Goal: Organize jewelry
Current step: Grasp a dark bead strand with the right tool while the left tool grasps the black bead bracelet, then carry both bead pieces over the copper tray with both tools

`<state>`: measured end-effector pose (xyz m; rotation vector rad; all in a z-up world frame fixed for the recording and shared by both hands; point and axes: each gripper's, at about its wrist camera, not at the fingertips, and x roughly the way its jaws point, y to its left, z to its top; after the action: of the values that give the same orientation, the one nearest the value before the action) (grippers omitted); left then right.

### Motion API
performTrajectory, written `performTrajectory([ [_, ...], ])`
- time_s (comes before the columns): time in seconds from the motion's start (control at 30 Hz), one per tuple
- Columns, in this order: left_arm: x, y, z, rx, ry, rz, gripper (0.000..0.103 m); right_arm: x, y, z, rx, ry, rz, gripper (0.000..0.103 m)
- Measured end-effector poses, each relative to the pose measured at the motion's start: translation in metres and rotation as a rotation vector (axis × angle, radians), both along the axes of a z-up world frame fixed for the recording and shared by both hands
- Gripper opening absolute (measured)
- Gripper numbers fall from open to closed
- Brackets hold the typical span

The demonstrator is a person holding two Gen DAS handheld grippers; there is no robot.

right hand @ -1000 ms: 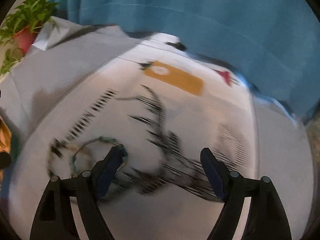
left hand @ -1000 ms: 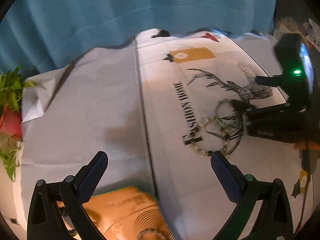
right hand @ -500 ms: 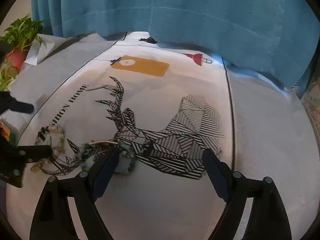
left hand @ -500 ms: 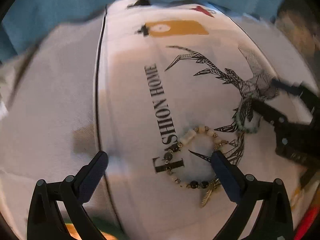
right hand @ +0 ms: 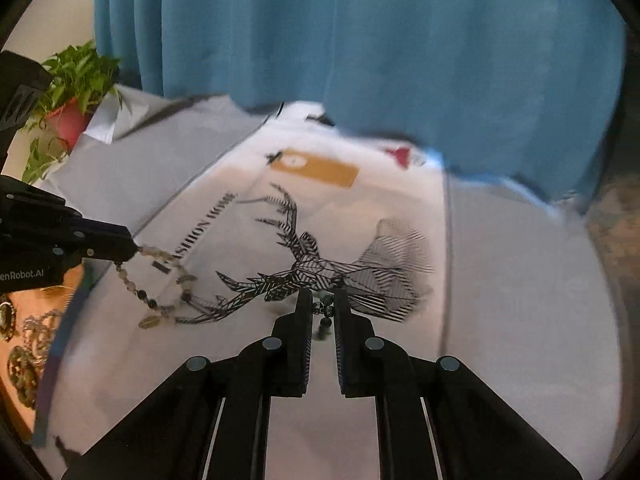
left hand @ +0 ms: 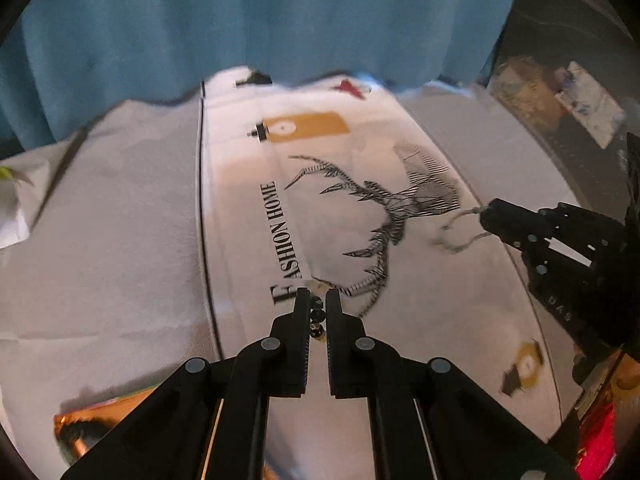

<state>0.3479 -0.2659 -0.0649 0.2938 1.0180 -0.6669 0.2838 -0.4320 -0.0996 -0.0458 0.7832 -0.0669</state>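
A: Both tongs are clamped. Left tongs [left hand: 317, 300] are closed on the beaded bracelet [right hand: 160, 280] – the loop is seen hanging from the tips over the printed cloth [left hand: 400, 360], left of centre in the right view. Right tongs [right hand: 323, 300] are pinched on the green bead bracelet [right hand: 326, 312], near the deer print.

B: Risks?

A: Only a few beads are gripped – a strand could slip out or be snagged if swung. The loops could also be tangled, since both are carried close together.

B: Surroundings?

A: Orange tray [right hand: 24, 320] with other jewelry at near left, potted plant [right hand: 76, 92] far left, blue curtain [right hand: 360, 60] behind. Nothing is seen blocking the tray.
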Motion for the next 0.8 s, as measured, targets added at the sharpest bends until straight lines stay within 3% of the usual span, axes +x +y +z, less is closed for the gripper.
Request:
performTrajectory([
  [0.4, -0.120, 0.070, 0.068, -0.047, -0.124, 0.055, 0.005, -0.136, 0.062, 0.064, -0.042, -0.079, -0.001, 0.011],
  [0.8, -0.239, 0.144, 0.085, -0.074, -0.163, 0.093, 0.006, -0.249, 0.144, 0.072, 0.053, -0.098, 0.072, 0.011],
])
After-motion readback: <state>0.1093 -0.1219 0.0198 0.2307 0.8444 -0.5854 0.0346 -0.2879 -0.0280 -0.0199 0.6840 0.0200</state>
